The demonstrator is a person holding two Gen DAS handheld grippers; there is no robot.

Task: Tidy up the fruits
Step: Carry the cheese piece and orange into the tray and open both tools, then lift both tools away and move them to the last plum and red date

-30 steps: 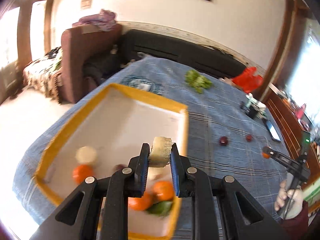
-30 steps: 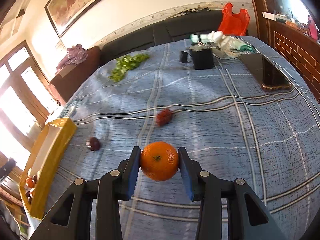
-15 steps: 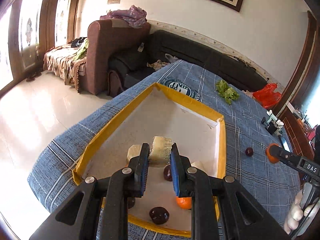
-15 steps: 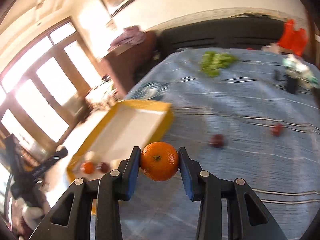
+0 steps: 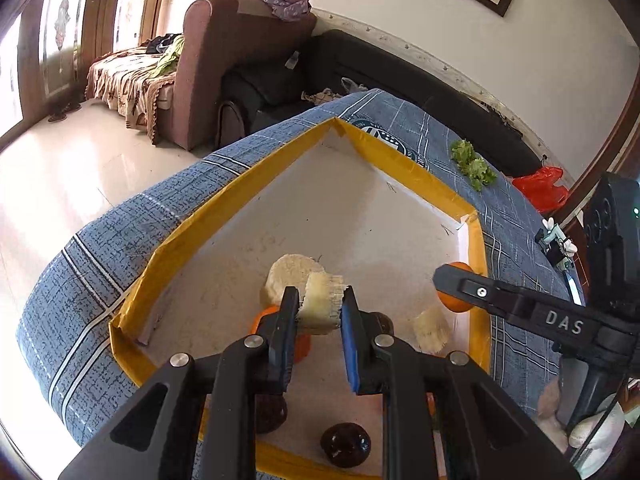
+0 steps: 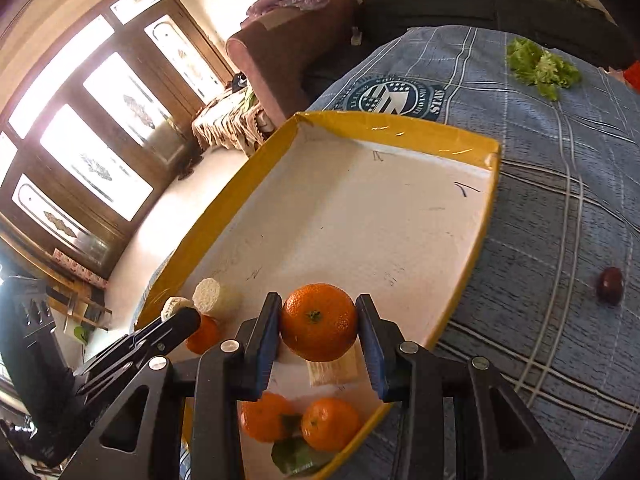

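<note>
A yellow-rimmed tray with a white floor lies on the blue checked cloth. My left gripper is shut on a pale fruit chunk low over the tray's near end. Under it sit a pale round slice, an orange and dark round fruits. My right gripper is shut on an orange above the tray. Below it lie two oranges with a leaf and a pale chunk. One finger of the right gripper reaches in from the right.
A dark fruit lies loose on the cloth right of the tray. Lettuce lies near the far edge. A brown armchair and a black sofa stand beyond the table. A red bag is at the far right.
My right gripper has swung left from the open cloth to above the tray, still holding the orange. My left gripper has sunk toward the tray floor with the pale chunk.
</note>
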